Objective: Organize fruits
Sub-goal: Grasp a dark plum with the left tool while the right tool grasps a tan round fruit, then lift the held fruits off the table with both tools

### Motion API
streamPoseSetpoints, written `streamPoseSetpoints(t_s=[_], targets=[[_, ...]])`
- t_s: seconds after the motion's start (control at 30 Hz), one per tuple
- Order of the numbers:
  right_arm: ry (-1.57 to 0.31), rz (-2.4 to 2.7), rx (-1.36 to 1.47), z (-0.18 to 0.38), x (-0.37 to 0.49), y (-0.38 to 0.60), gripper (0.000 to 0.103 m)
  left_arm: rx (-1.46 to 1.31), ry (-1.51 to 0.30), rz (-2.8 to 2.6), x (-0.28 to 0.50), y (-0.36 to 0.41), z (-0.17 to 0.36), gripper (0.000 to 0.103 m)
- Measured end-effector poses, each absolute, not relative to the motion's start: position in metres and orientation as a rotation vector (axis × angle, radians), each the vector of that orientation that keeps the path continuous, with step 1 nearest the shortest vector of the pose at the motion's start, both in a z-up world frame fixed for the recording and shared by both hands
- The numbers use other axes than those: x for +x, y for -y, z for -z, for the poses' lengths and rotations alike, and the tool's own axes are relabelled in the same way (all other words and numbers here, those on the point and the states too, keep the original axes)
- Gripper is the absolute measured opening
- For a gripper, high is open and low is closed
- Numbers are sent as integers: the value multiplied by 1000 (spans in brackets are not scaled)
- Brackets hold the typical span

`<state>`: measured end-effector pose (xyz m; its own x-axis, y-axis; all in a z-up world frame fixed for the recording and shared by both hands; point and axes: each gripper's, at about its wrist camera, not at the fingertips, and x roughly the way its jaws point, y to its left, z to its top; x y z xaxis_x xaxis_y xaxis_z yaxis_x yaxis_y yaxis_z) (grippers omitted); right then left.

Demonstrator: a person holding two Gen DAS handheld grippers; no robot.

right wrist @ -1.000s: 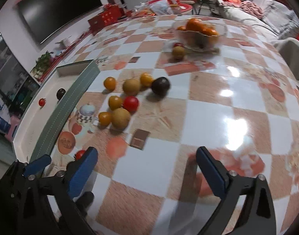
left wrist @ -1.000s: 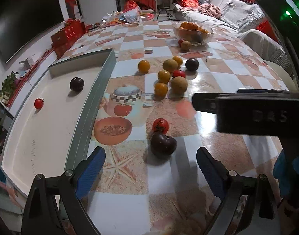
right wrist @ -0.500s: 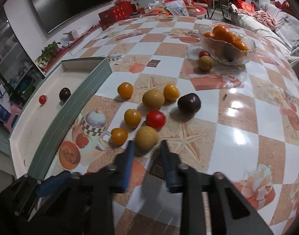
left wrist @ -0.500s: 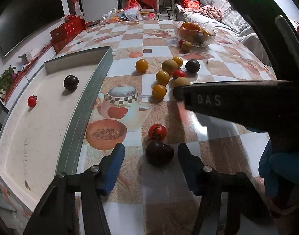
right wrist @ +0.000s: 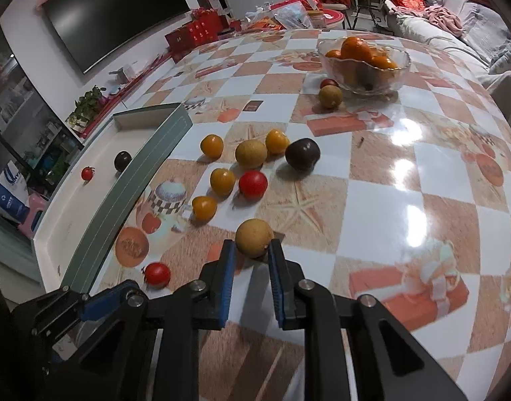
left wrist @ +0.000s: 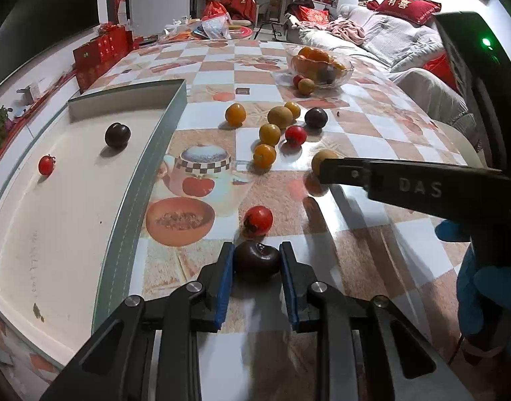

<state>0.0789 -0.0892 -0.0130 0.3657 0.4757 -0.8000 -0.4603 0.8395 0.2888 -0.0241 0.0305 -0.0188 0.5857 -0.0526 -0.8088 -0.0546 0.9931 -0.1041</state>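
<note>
glossy checkered tablecloth (right wrist: 372, 200), sofa (left wrist: 389, 36) behind, left jaws closing on dark plum (left wrist: 257, 260), right jaws clamped on tan fruit (right wrist: 253, 238)

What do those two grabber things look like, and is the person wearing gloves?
Both the left gripper and right gripper are black plastic with silver screws and ridged blue pads. The right one has "DAS" on its side and a green light. The hand wears a blue glove.

A checkered bench (right wrist: 372, 200) is seen carrying a shallow white tray (left wrist: 145, 167) at its left edge. Yellow, red and dark fruits (right wrist: 252, 153) are scattered mid-bench, and a glass bowl (right wrist: 402, 63) of oranges is set further back.
</note>
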Motion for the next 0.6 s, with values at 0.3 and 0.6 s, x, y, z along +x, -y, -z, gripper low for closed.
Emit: streamPoseSetpoints(t_s=[0.3, 0.6], targets=[[-1031, -592, 16, 12, 71, 94, 20, -131, -921, 23, -33, -35, 3, 29], [-1003, -557, -44, 7, 67, 87, 21, -141, -874, 12, -39, -53, -17, 29]])
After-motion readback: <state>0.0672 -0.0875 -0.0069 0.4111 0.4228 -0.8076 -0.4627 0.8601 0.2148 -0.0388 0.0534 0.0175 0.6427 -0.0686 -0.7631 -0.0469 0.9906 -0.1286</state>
